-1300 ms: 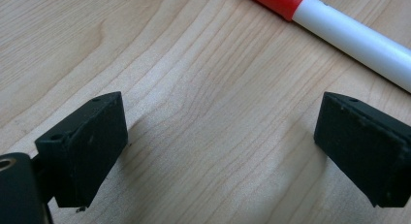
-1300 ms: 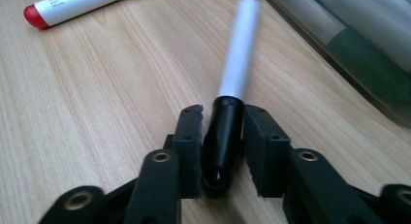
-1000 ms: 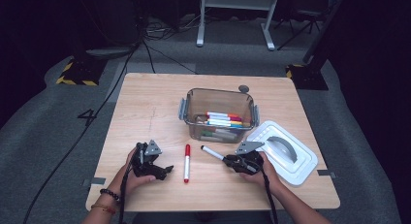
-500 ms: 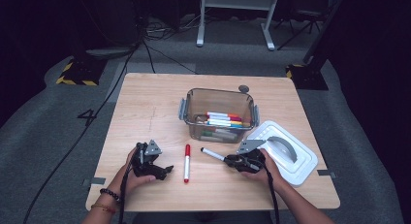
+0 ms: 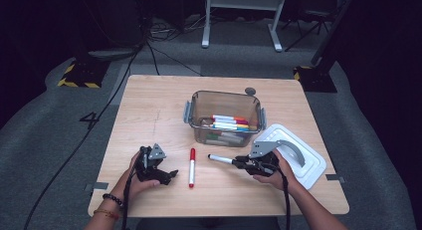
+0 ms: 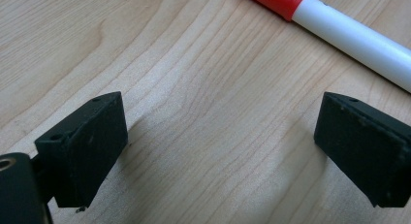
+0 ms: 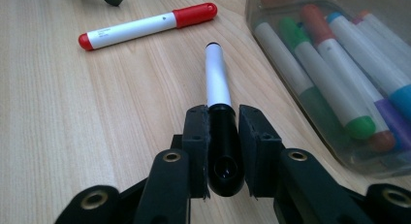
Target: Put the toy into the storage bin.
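Right gripper view: right tool [image 7: 224,136] clamps the black marker [image 7: 216,81] by its cap end, just off the tabletop [image 7: 72,117]. Keep it level, clear the near wall of the marker box [image 5: 225,121], then release. Left tool [image 6: 220,151] is wide, empty, beside the red marker [image 5: 192,160]

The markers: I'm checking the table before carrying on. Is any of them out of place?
One red-capped marker lies loose on the table, outside the clear box holding the rest. The right tongs are shut on a black-capped marker. Nothing looks spilled or damaged.
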`<state>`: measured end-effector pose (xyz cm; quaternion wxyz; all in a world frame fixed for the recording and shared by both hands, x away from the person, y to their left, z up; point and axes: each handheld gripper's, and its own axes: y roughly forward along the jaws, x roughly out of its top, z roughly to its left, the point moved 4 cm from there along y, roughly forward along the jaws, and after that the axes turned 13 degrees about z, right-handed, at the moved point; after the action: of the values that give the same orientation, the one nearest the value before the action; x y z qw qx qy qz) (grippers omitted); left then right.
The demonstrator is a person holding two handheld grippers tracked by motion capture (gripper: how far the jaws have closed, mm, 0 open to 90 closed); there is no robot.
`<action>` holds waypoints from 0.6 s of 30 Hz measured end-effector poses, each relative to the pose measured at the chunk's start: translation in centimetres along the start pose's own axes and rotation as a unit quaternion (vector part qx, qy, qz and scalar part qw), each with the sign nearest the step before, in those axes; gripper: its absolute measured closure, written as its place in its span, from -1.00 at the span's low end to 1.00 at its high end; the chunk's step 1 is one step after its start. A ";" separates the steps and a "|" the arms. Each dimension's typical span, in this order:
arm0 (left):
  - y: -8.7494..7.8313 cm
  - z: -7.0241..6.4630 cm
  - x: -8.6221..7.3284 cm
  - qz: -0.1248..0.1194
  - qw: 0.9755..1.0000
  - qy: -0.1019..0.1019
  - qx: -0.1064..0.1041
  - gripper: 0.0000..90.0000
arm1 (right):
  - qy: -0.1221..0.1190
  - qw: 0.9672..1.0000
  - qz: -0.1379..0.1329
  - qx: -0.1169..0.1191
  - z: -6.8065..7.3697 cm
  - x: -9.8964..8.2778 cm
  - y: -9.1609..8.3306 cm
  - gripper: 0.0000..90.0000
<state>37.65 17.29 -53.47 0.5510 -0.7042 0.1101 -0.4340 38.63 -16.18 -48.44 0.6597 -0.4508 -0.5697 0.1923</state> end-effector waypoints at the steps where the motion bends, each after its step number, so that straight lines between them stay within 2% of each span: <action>1: 0.0 0.0 0.0 0.000 1.000 0.000 0.000 -0.88 | -0.002 1.000 -0.001 -0.001 0.0 0.1 -0.1 0.65; 10: 0.0 0.0 0.0 0.000 1.000 0.001 0.000 -0.88 | -0.022 0.999 -0.026 -0.006 0.3 1.7 -2.6 0.65; 15: 0.0 0.0 0.0 0.000 1.000 0.000 0.000 -0.88 | -0.055 0.998 -0.044 0.002 0.5 3.6 -4.9 0.65; 16: 0.0 0.0 0.0 0.000 1.000 0.000 0.000 -0.88 | -0.055 0.998 -0.044 0.002 0.5 3.6 -4.9 0.65; 18: 0.0 0.0 0.0 0.000 1.000 0.001 0.000 -0.88 | -0.070 0.996 -0.055 0.005 0.4 4.8 -6.1 0.65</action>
<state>37.65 17.29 -53.47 0.5510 -0.7040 0.1107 -0.4341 38.04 -15.47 -40.74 0.6299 -0.4011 -0.6373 0.1900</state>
